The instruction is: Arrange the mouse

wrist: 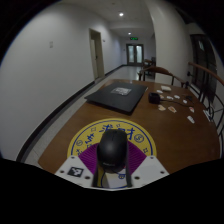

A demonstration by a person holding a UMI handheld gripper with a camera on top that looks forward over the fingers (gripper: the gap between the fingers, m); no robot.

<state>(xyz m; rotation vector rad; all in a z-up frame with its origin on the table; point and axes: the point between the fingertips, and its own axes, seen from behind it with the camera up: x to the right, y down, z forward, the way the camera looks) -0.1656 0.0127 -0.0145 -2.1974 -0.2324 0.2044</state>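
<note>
Mouse on the round mat, table stretching beyond

Table [120, 118] of brown wood fills the middle of the view and runs away toward a corridor with white walls and a green sign over a far door. Taking the round mat [112, 145] as the landmark: it lies on the near end of the table, yellow-edged with a purple ring and a white centre. Beyond the mat, farther along the table, lies a flat dark rectangular pad [117, 96]. Beyond the mat and to its right, several small white and dark items [170, 100] are scattered near the table's far edge. On the mat's near half sits the dark mouse [111, 151], roughly centred. Whether the tool is apart or together cannot be told; its fingers are lost in the dark below the mat.
</note>
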